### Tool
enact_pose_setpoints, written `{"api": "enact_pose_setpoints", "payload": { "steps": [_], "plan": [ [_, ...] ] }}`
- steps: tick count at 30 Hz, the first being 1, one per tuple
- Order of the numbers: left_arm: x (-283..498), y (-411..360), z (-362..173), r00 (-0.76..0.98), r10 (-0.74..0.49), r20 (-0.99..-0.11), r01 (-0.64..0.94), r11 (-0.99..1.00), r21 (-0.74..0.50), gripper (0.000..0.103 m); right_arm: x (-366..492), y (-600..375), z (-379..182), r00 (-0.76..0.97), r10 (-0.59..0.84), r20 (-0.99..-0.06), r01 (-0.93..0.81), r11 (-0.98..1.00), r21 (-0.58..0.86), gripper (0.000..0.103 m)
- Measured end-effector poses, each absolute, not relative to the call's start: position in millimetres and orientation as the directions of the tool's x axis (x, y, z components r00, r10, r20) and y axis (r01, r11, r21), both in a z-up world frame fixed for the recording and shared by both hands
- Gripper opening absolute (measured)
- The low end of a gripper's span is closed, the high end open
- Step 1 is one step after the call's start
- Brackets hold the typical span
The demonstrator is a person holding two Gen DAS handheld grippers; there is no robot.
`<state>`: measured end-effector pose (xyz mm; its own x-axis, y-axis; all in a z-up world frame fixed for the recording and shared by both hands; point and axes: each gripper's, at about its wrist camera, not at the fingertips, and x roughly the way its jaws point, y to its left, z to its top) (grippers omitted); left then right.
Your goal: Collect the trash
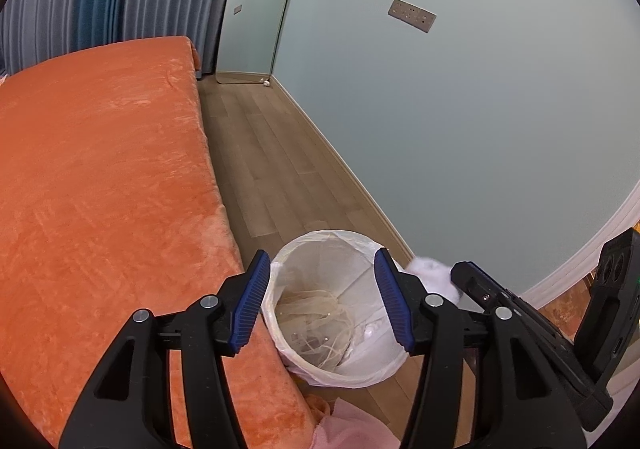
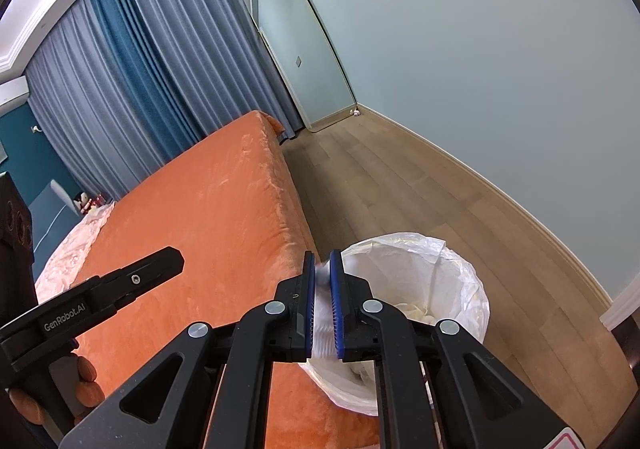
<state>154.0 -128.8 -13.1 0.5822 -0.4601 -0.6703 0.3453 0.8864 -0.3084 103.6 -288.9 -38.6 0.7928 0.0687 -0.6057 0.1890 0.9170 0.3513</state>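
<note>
Left gripper (image 1: 320, 301) jaws apart, empty, above round white plastic-lined trash bin (image 1: 362, 365); right gripper (image 2: 325, 305) clamps crumpled white tissue (image 2: 322, 323) beside orange plush bed (image 2: 208, 217)

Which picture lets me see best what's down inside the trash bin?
The left wrist view: it looks straight down into the trash bin, showing pale stringy scraps on the white liner. The right wrist view shows the bin from the side, partly hidden behind the right tool, which is shut on a white tissue.

You see a plush orange blanket (image 1: 100, 169), a matt wood floor (image 1: 272, 153), a thin glossy plastic liner (image 2: 436, 281) and ribbed blue pads (image 1: 250, 309).
</note>
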Motion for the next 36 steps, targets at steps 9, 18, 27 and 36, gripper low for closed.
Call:
{"api": "enact_pose_setpoints", "payload": {
  "steps": [9,18,27,36],
  "plan": [
    [154.2,-114.0,-17.9,0.605,-0.42,-0.676,0.316,0.906,-0.281,0.06,112.0,-280.1,-44.0,0.776,0.055,-0.628,0.192,0.928,0.319,0.009],
    [143.1,-98.6,-23.7,0.642,-0.323,-0.696,0.27,0.944,-0.19,0.066,111.1,-249.3,-43.0,0.725,-0.035,-0.688,0.194,0.968,0.156,0.039],
    [128.2,-75.9,-32.6,0.66,-0.214,-0.72,0.199,0.974,-0.106,0.078,99.8,-209.6,-36.8,0.7,-0.101,-0.707,0.146,0.989,0.003,0.067],
    [116.9,-62.9,-35.7,0.669,-0.173,-0.723,0.159,0.983,-0.088,0.087,90.0,-198.1,-43.6,0.681,-0.106,-0.725,0.133,0.991,-0.02,0.084]
  ]
}}
